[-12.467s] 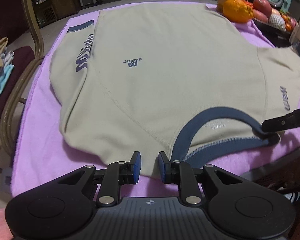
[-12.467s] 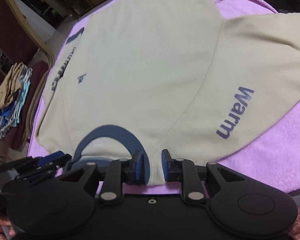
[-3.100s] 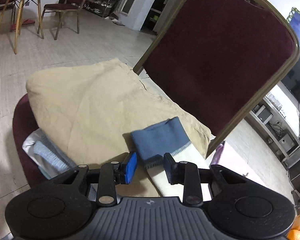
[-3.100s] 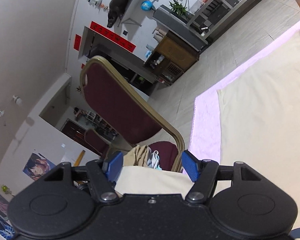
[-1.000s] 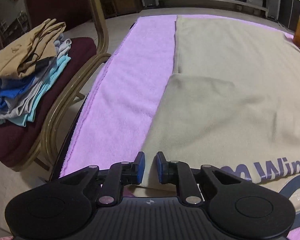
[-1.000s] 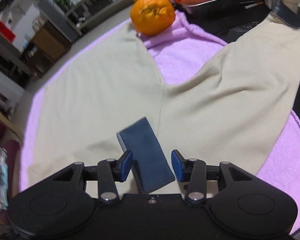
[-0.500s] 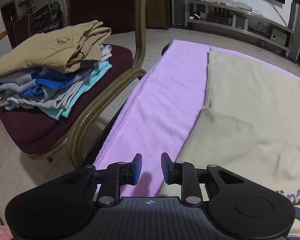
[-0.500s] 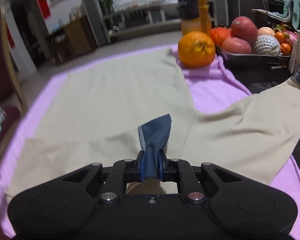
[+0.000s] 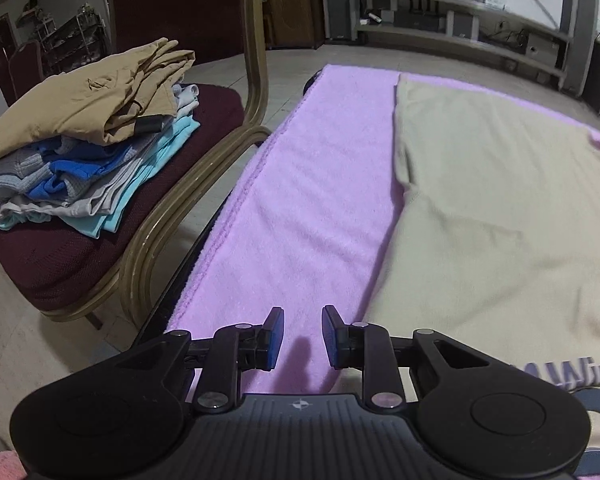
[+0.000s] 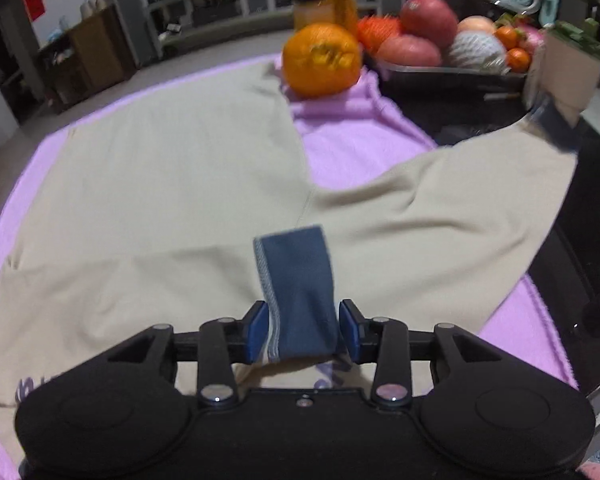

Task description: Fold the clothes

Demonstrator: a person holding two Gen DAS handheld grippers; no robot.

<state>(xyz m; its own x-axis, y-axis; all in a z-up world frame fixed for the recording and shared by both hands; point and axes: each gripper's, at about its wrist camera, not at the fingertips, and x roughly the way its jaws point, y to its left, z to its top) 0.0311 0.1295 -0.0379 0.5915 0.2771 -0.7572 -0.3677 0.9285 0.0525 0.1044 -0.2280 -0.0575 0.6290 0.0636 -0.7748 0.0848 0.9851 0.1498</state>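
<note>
L tongs [image 9: 302, 338]: closing, nothing between, over towel's [image 9: 300, 216] left edge.
R tongs [image 10: 303, 326]: I'm opening them; blue cuff [image 10: 298, 292] between, to drop sleeve across sweatshirt [image 10: 160, 184].

Sweatshirt [image 10: 172, 200]: matt beige knit cloth; cuff [image 10: 300, 280] ribbed blue. Towel [image 9: 300, 216]: fluffy purple terry. Chair frame [image 9: 256, 64]: glossy golden metal.

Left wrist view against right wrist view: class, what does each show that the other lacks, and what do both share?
Only the left wrist view shows the chair bearing a stack of folded clothes. Only the right shows the orange, the fruit tray and the blue cuff between the opening right gripper. Both show the beige sweatshirt on the purple towel.
</note>
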